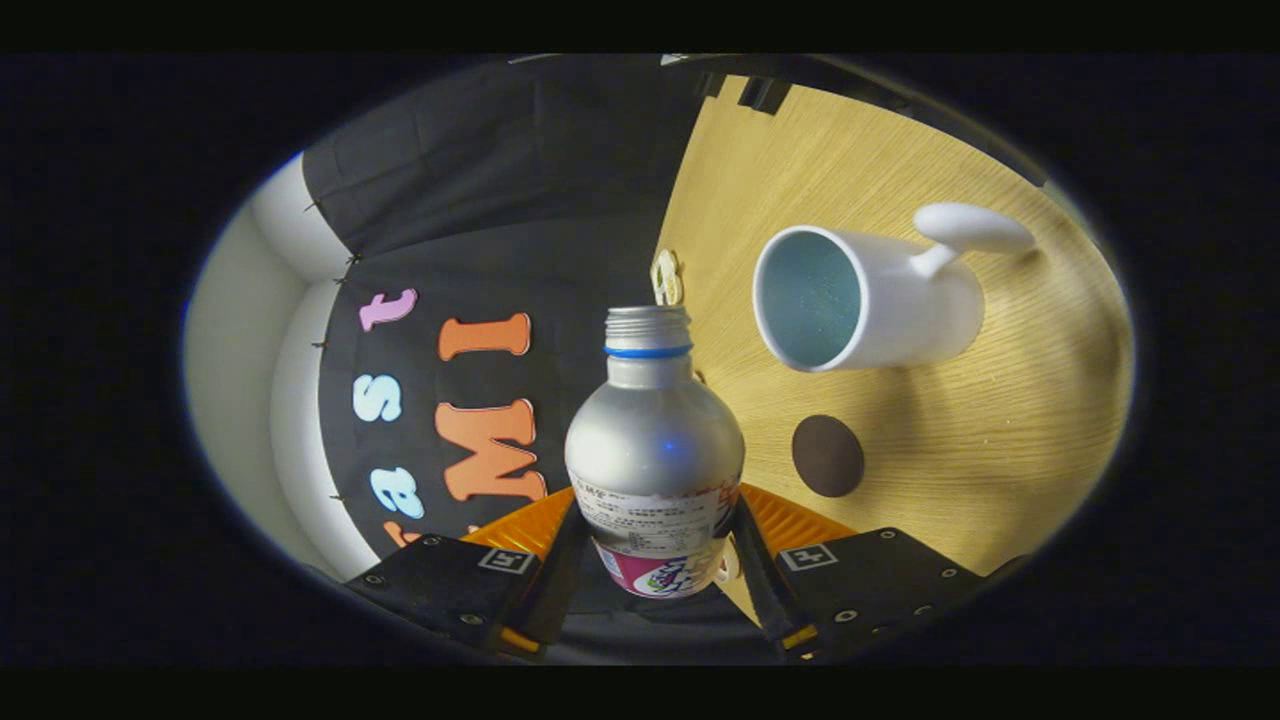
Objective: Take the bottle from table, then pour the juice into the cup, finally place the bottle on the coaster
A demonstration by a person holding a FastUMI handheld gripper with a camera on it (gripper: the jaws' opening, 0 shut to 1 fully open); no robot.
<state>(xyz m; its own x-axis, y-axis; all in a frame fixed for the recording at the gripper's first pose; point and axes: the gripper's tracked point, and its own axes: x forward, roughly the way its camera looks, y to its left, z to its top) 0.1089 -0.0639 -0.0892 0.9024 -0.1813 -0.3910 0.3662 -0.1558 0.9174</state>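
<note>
My gripper (655, 565) is shut on a silver metal bottle (655, 450), both fingers pressing its labelled lower body. The bottle has an open threaded neck with a blue ring and no cap. The whole view is rolled sideways, so the bottle is tipped over relative to the wooden table (1000, 450). Beyond the bottle's neck and to its right stands a white cup (865, 300) with a handle, its pale blue inside facing me and apart from the bottle's mouth. A dark round coaster (828, 456) lies on the table between the cup and my right finger.
A small pale object (667, 277) lies on the table just beyond the bottle's mouth, near the black cloth wall. White panels stand behind the cloth. Bare wood stretches around the cup and coaster.
</note>
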